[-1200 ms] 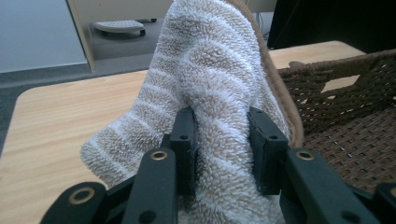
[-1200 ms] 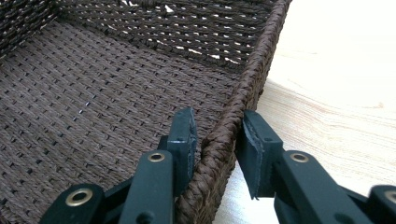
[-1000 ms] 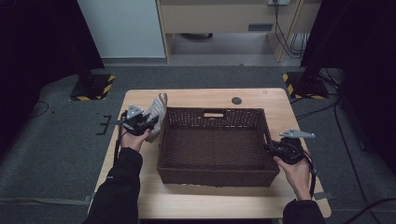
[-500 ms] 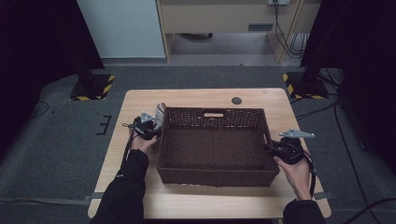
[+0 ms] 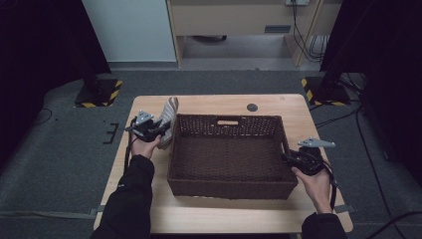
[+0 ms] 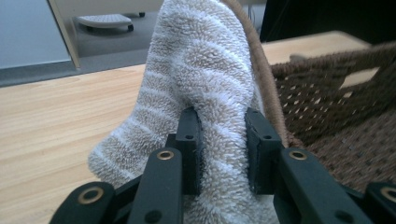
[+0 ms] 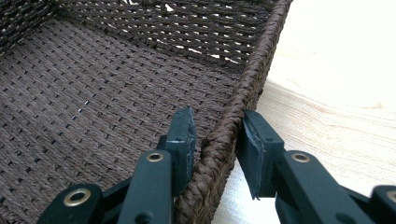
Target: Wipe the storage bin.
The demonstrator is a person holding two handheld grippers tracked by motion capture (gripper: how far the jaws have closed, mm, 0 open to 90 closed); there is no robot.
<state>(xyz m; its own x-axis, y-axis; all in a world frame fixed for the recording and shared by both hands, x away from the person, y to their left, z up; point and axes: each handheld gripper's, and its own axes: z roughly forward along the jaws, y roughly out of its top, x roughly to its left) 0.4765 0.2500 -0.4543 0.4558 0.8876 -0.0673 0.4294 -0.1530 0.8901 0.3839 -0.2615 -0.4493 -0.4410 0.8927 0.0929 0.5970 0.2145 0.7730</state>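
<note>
Left hand-held gripper (image 5: 158, 130): jaws have just been closing; now clamped on the towel, pads pressed into the pile on both sides.
Towel (image 6: 205, 84): beige with pale stripes, folded, standing upright just outside the basket's left wall, touching its rim, above the surface.
Right hand-held gripper (image 7: 215, 135): jaws straddle the basket's right wall, one inside, one outside, gripping the woven rim.
Basket (image 5: 229, 185): dark brown wicker, rectangular, resting mid-surface between both hands.
Surface (image 5: 219, 102): pale wood; small dark disc (image 5: 252, 107) near the far edge.
</note>
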